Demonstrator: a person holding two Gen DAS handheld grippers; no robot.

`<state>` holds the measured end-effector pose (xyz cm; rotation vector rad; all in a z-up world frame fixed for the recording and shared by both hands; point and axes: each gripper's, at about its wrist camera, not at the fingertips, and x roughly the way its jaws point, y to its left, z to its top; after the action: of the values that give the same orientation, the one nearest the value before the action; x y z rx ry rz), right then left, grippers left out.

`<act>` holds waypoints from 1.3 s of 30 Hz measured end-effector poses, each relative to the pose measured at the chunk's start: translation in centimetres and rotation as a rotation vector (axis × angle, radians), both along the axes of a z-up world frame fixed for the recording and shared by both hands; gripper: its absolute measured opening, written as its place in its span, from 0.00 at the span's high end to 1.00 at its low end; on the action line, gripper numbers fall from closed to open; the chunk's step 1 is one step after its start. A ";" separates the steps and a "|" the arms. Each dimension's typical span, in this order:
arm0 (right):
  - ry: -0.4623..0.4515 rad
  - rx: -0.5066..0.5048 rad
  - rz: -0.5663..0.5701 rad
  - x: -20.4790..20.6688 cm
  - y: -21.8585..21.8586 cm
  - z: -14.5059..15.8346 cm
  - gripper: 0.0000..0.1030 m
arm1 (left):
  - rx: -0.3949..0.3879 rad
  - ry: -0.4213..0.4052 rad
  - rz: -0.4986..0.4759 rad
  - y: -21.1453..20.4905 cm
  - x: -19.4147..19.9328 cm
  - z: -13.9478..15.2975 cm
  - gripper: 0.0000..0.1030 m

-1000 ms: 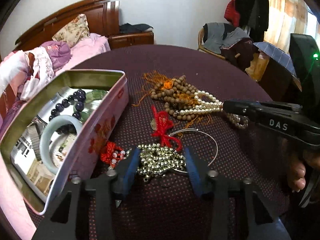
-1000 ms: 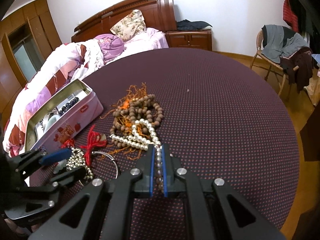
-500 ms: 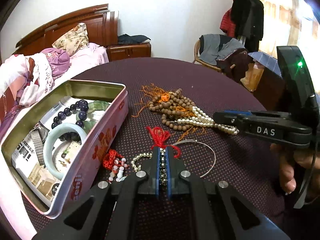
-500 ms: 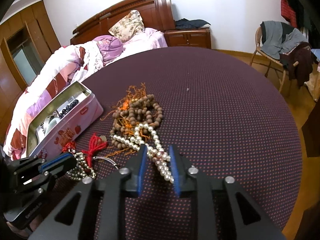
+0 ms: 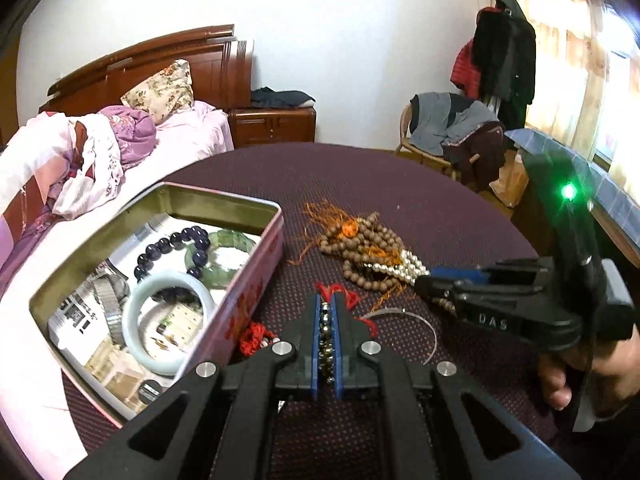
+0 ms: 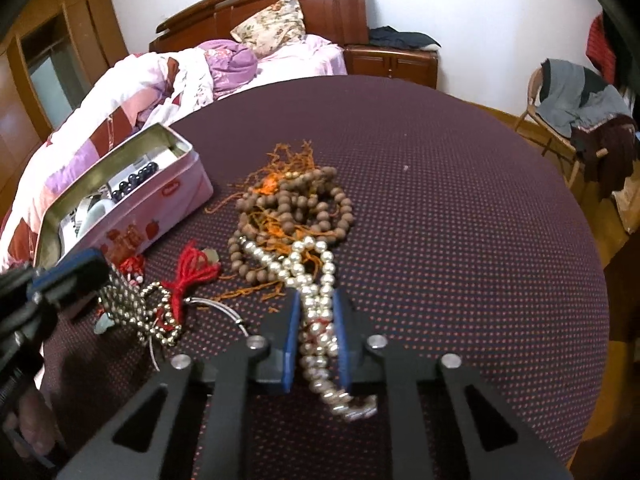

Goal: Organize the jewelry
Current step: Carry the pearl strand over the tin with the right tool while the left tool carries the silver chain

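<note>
My left gripper [image 5: 327, 312] is shut on a silver bead chain [image 5: 326, 340] with a red tassel [image 5: 340, 294], lifted a little above the table beside the open pink tin [image 5: 256, 280]. The chain also shows hanging in the right wrist view [image 6: 136, 304]. The tin holds a jade bangle [image 5: 168, 320], dark bead bracelet [image 5: 172, 244] and a watch. My right gripper [image 6: 316, 308] is open, its pads on either side of the pearl necklace [image 6: 316, 280], which lies on the table against the brown wooden bead strand [image 6: 296, 204].
A thin silver wire hoop [image 5: 416, 316] lies on the round maroon table [image 6: 460, 220]. A small red knot charm [image 5: 254, 336] lies by the tin's wall. A bed stands behind the table on the left, a chair with clothes on the right.
My left gripper closed on the silver bead chain and lifted it. My right gripper opened from the pearl necklace and stays around it.
</note>
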<state>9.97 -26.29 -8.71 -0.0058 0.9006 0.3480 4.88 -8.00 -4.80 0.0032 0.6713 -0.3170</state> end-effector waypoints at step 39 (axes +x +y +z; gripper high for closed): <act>-0.195 0.107 -0.014 0.0 0.6 6.0 0.91 | 0.031 -0.165 0.098 3.0 1.4 6.9 0.96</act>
<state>9.97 -25.72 -2.73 0.0642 0.6884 0.3751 6.24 -5.02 2.14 0.0257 0.5109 -0.2094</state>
